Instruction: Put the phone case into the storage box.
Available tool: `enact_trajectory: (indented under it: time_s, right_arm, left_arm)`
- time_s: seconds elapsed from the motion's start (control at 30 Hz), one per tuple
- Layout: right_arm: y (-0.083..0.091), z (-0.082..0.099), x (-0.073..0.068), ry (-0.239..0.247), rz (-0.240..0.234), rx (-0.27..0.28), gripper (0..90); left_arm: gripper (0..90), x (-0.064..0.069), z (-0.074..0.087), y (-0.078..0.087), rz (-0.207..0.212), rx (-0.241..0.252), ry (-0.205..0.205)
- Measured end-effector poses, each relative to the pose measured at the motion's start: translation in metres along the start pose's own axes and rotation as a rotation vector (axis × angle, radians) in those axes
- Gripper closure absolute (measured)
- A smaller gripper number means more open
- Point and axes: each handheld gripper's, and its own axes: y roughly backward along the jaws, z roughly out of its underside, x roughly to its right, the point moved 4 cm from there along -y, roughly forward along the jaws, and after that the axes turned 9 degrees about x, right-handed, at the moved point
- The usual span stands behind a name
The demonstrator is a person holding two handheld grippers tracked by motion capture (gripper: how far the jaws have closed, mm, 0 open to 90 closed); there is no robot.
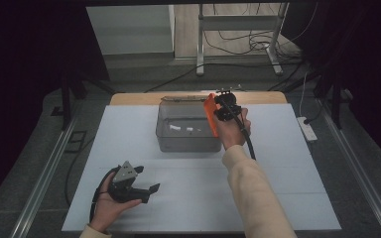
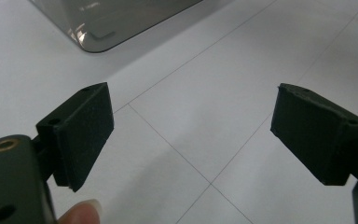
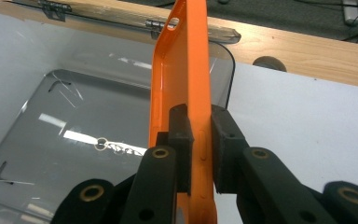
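Orange plastic: a thin phone case (image 3: 186, 79) is held on edge, upright, at the right-hand rim of the box.
Right tool (image 3: 201, 149): both pads are pressed against the case's two faces, gripped near its lower end; the jaws stand narrowly apart by the case's thickness.
Box: a clear, smoky-grey container (image 1: 178, 141) is seen at the far middle of the tabletop, lid (image 3: 121, 18) swung back on hinges; small pale items are noted on its floor, too small to identify.
Left tool (image 2: 191, 135): jaws are spread wide, nothing between them; it is held low over the near left of the tabletop, well apart from the box.
Tabletop (image 1: 287, 178): white sheets are laid over wood, with seams visible.
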Motion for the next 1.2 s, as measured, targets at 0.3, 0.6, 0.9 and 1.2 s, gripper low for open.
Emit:
enact_trajectory:
  time_s: [0.3,0.6,0.9,1.2]
  right_arm:
    - [-0.005,0.003,-0.002,0.006,0.009,-0.015,80.1]
    - [-0.01,0.006,-0.005,0.02,0.021,-0.034,80.2]
    - [-0.012,0.007,-0.007,0.023,0.032,-0.042,80.2]
    - [-0.015,0.009,-0.008,0.026,0.039,-0.048,80.1]
  left_arm:
    - [12.9,0.0,0.0,0.0,0.001,-0.003,-0.004]
    - [13.0,0.0,0.0,0.0,0.002,-0.002,-0.004]
    - [13.1,0.0,0.0,0.0,0.001,-0.002,-0.006]
    - [13.1,0.0,0.0,0.0,0.003,0.001,-0.002]
